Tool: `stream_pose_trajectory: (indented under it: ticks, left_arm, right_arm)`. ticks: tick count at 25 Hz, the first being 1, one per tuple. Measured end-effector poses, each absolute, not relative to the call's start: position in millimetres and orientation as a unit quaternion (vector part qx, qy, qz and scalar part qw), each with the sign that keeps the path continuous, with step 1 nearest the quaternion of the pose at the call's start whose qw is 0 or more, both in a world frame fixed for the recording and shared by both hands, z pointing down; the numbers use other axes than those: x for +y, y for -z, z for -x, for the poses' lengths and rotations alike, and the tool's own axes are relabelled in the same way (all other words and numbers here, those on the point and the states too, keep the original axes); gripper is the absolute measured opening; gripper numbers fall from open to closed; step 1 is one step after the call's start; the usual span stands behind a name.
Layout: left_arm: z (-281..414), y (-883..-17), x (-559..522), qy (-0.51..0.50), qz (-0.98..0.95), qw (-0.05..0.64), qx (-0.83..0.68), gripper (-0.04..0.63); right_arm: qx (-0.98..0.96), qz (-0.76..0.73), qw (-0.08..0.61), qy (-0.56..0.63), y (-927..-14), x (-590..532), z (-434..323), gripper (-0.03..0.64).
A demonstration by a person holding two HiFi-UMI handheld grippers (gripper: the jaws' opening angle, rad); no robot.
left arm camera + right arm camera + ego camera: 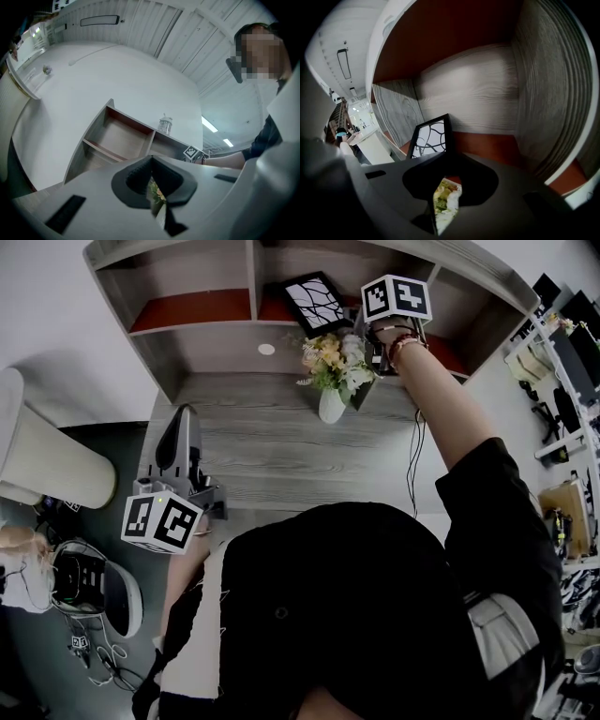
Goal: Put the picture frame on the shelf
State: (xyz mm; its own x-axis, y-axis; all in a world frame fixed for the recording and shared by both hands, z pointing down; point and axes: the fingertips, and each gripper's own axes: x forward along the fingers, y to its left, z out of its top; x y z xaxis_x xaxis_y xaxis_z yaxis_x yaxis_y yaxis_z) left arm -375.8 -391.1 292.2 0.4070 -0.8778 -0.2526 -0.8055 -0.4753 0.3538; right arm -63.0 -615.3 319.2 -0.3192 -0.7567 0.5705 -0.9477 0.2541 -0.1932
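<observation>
- While the right gripper [449, 163] holds its jaws well apart on nothing, only the flowers [446, 199] show through the gap.
- Just past the jaws, the frame [430, 139] stands on edge on the shelf [497, 146], close to the divider [393, 112] and clear of both pads.
- From the head view, the right arm [441, 423] is stretched up and forward into the shelf's right bay. The wrist is bent under the marker cube [397, 298] and the gripper is tipped downward.
- The left gripper [180, 465] keeps its jaws a narrow slit apart, with nothing between them.
- It is held low at the worktop's [272, 451] left front edge, aimed slightly up toward the shelf, its arm tucked beside the body.
</observation>
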Motion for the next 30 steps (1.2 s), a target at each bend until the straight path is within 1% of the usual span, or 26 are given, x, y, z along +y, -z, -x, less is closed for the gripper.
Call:
stream_pose_trajectory:
  ticks: [17, 30]
  left_arm:
    - [385.5, -296.1, -389.6, 0.207, -0.83, 0.094, -0.509, 0.011]
    - [384.6, -295.3, -388.4, 0.206, -0.833, 0.094, -0.504, 0.011]
  right_arm:
    - [-0.765, -0.553, 0.202, -0.261, -323.4, -615.4, 68.2, 0.074]
    - [-0.762, -0.542, 0.195, -0.295, -325.7, -614.8, 68.4, 0.074]
